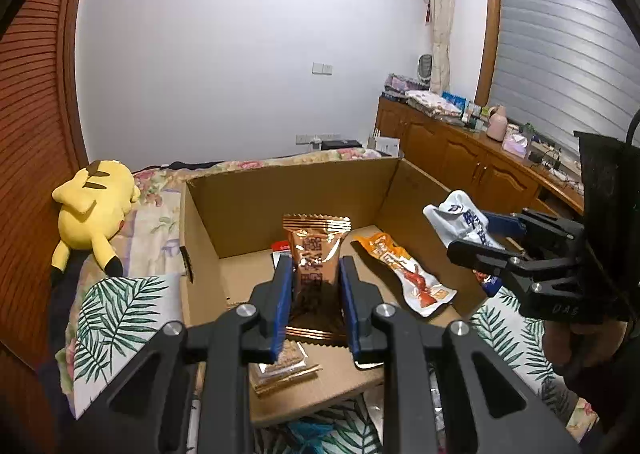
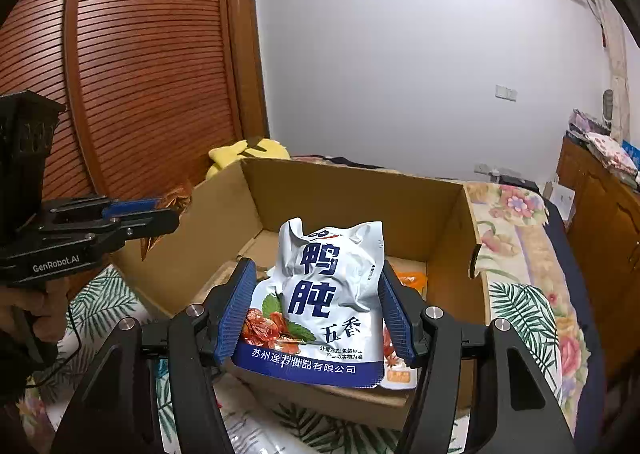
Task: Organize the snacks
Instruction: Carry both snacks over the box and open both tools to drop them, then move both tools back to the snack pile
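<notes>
Two snack packets hang over the open cardboard box [image 1: 248, 210]: the left hand-held gripper [image 1: 316, 294] pinches a brown packet [image 1: 316, 254], and the right hand-held gripper [image 2: 316, 310] pinches a white pouch [image 2: 328, 286]. An orange packet [image 1: 404, 274] lies on the box floor at the brown packet's three o'clock. On the bed, a yellow plush toy [image 1: 94, 210] lies at the box's nine o'clock.

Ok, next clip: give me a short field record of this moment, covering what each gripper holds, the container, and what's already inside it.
left gripper: shut on brown foil snack packet, held above the box
right gripper: shut on white-and-blue printed snack pouch, above the box
container: open brown cardboard box on a bed
already in box: orange-and-white long snack packet; small tan wrapped bar
beside box: yellow plush toy
</notes>
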Demonstrator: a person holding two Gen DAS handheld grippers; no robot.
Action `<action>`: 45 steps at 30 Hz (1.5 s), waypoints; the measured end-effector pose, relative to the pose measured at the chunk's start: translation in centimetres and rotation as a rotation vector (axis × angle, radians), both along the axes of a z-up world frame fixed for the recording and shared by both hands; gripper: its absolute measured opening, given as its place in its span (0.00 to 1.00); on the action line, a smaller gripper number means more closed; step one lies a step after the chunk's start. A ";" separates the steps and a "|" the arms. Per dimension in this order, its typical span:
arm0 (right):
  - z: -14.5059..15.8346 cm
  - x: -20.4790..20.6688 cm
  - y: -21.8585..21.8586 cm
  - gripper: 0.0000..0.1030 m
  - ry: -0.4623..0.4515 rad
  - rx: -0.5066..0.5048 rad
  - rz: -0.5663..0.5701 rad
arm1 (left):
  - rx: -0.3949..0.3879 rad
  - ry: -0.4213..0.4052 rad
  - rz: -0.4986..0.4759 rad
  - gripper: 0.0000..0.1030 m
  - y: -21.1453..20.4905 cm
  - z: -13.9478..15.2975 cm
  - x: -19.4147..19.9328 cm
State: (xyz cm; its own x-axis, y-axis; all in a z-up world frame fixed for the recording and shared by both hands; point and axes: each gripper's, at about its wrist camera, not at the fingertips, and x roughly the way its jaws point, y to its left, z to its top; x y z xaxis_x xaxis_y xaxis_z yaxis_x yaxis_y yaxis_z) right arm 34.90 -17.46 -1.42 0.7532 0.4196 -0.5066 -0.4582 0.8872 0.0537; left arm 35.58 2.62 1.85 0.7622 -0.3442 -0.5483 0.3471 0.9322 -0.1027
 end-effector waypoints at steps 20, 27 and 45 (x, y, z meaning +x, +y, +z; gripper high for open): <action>-1.0 1.9 -0.3 0.60 0.054 0.011 -0.043 | 0.073 0.094 0.020 0.34 -0.5 -3.3 2.6; -1.2 2.3 -0.2 0.60 0.065 0.010 -0.042 | 0.104 0.090 0.028 0.50 -0.8 -3.8 2.8; -1.5 0.9 0.0 0.71 0.044 -0.023 -0.052 | 0.130 0.033 0.061 0.70 -1.6 -4.2 2.2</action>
